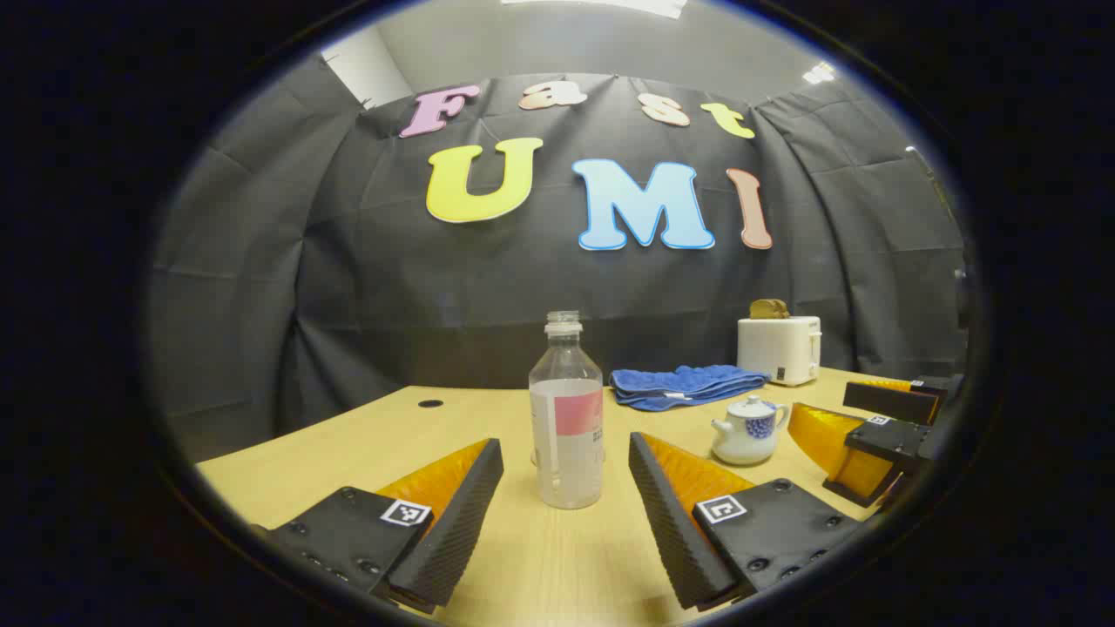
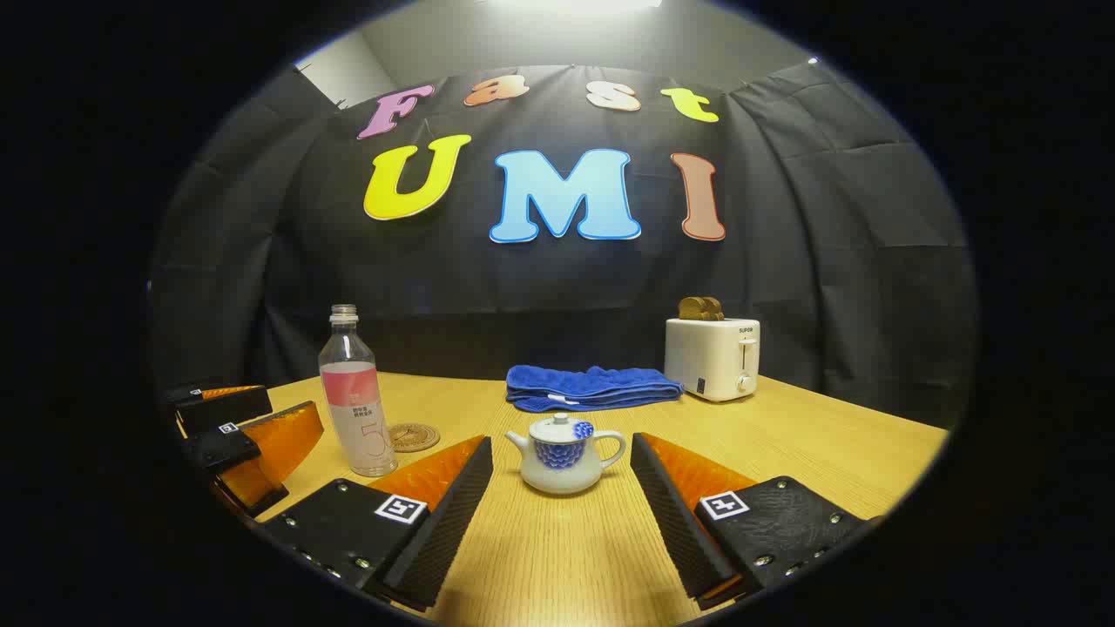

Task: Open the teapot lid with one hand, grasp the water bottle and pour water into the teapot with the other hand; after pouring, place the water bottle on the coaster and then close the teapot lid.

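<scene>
Between the spread fingers of the left gripper (image 1: 566, 488), and a little ahead of their tips, a clear plastic water bottle (image 1: 566, 418) with a pink label band stands upright and uncapped on the pale wooden surface (image 1: 366, 444), partly filled; neither finger touches it. To the right of those fingers sits a small white porcelain teapot (image 1: 747, 431) with a blue flower pattern, and past it the right gripper (image 1: 871, 435) comes in from the edge. In the right gripper view the left gripper shows far to the left of the right gripper's own fingers, the bottle stands just beside it, and a round brown coaster (image 2: 413, 435) lies on the surface just behind and to the right of the bottle. Next comes the teapot, centred between the right gripper's wide-apart fingers and slightly beyond their tips, its lid (image 2: 557, 427) seated and untouched. Behind lie a folded blue towel (image 2: 592, 387) and a white toaster (image 2: 712, 357) holding bread. Nothing is grasped yet, so the opening step looks to be in hand. The right fingers would need to rise and close on the lid's small knob, while the left fingers advance around the bottle's body and close firmly.
</scene>
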Motion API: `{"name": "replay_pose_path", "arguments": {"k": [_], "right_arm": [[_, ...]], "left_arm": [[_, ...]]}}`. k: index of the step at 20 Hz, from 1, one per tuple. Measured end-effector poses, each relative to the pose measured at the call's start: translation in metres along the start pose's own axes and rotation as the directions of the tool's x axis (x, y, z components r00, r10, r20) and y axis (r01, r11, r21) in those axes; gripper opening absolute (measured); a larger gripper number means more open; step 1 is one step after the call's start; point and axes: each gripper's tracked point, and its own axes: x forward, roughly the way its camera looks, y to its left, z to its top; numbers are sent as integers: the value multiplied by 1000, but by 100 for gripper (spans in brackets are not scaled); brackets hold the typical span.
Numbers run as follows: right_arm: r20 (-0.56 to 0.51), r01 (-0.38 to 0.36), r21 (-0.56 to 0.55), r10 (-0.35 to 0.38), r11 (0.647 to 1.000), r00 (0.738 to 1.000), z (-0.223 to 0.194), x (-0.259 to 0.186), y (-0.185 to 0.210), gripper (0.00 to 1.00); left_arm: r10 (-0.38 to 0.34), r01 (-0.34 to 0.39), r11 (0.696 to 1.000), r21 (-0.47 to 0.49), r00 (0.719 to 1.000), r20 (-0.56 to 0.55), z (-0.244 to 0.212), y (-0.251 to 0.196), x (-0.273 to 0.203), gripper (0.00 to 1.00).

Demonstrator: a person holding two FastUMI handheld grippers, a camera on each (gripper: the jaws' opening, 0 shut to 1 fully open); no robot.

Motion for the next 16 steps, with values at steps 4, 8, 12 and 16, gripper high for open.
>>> {"name": "replay_pose_path", "arguments": {"k": [4,8,12,16], "right_arm": [[-1,17,1,-17,1000,1000,0,0,-2,98],[0,2,1,-2,1000,1000,0,1,1,98],[2,-4,3,4,1000,1000,1,3,2,98],[-12,-21,-4,21,1000,1000,-1,9,5,98]], "left_arm": [[2,-2,1000,0,1000,-1,0,0,0,100],[-17,17,1000,-1,1000,-2,0,-3,0,100],[-31,31,1000,-5,1000,1,1,-5,2,100],[-18,18,1000,17,1000,-3,1,-7,4,100]]}}
